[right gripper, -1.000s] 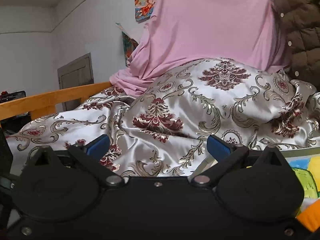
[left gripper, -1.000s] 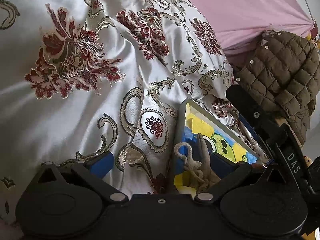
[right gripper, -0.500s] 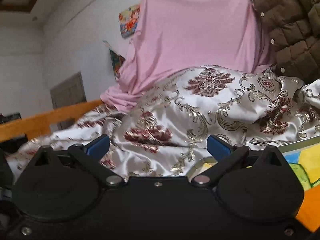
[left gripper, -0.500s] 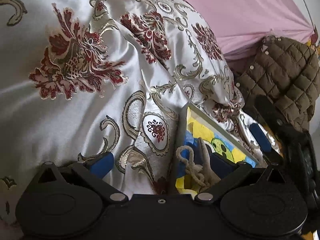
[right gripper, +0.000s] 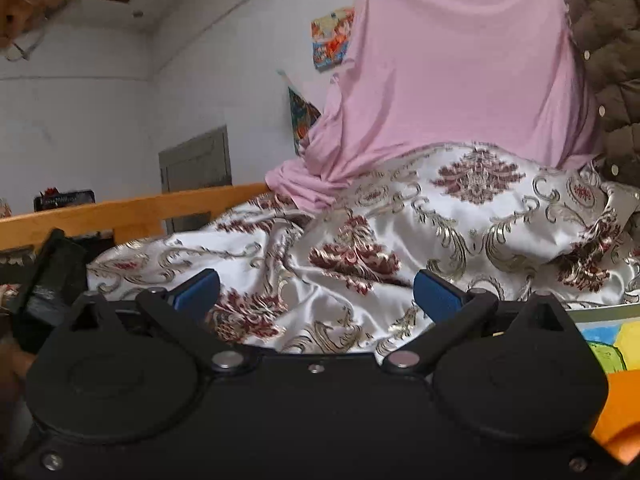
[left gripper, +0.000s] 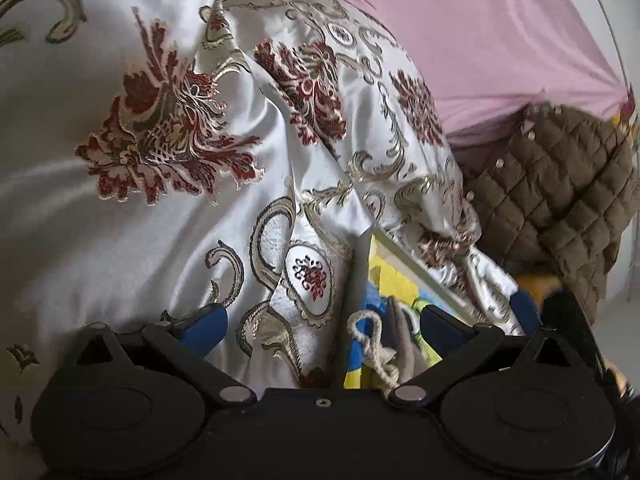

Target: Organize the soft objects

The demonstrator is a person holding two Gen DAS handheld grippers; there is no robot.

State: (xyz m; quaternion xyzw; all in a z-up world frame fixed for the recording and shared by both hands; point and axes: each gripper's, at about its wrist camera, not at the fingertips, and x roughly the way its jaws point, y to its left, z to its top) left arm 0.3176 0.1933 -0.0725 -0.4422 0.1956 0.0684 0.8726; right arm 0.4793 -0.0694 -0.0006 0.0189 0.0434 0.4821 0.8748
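Observation:
A white satin quilt (left gripper: 160, 168) with red and gold floral pattern lies bunched on the bed; it also shows in the right wrist view (right gripper: 400, 248). My left gripper (left gripper: 320, 324) is open, its blue pads either side of the quilt's edge and a grey garment with a white drawstring (left gripper: 376, 348). My right gripper (right gripper: 316, 292) is open and empty, just above the quilt; it also shows at the right edge of the left wrist view (left gripper: 528, 308). A pink sheet (right gripper: 460, 80) and a brown quilted jacket (left gripper: 560, 200) lie behind.
A colourful cartoon mat (left gripper: 396, 280) with a white border lies under the quilt's edge. A wooden bed rail (right gripper: 132, 212) runs along the left. A white wall with pictures (right gripper: 332, 38) and a grey door (right gripper: 196, 168) stand behind. An orange object (right gripper: 620, 412) is at bottom right.
The right gripper has moved down and right in the left wrist view, now mostly out of sight. The right wrist view has tilted up, showing more wall. Both grippers stay open.

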